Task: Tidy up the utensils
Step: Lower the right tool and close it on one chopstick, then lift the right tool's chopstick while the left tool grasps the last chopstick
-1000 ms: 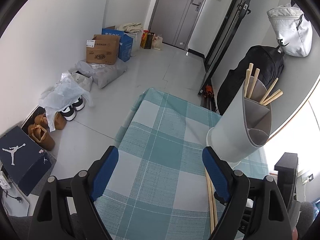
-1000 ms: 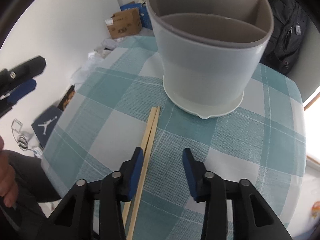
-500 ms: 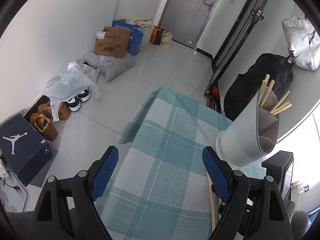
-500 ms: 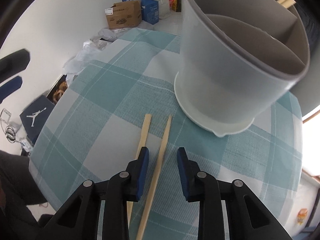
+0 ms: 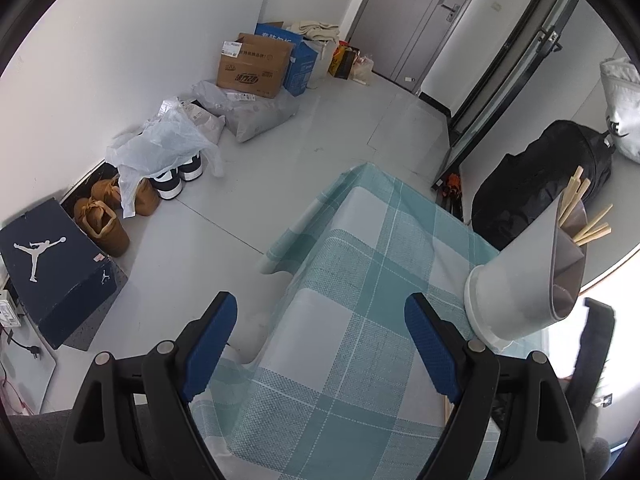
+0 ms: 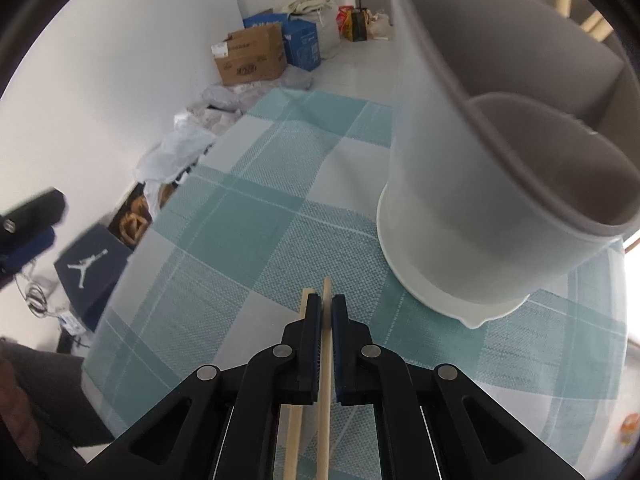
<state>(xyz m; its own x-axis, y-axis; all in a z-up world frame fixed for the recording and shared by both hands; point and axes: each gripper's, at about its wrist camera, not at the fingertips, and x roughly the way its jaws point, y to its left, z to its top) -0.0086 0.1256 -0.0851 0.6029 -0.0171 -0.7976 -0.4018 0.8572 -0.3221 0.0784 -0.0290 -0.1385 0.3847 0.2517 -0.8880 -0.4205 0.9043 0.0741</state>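
Teal-and-white checked tablecloth (image 6: pixel 256 216) covers the table; a grey divided utensil holder (image 6: pixel 480 200) stands on it, upright, with chopsticks (image 5: pixel 588 224) in its rear compartment. Right gripper (image 6: pixel 327 312): jaws have just been closing and now clamp one wooden chopstick (image 6: pixel 325 380) between the blue pads. A second chopstick (image 6: pixel 296 420) lies on the cloth just outside the left pad. Left gripper (image 5: pixel 320 320): jaws wide apart, holding nothing, above the table edge. Shoe box (image 5: pixel 52 264) rests on the floor.

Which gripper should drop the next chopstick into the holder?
Right. The right gripper is already shut on one chopstick beside the holder; the left gripper is open, empty.
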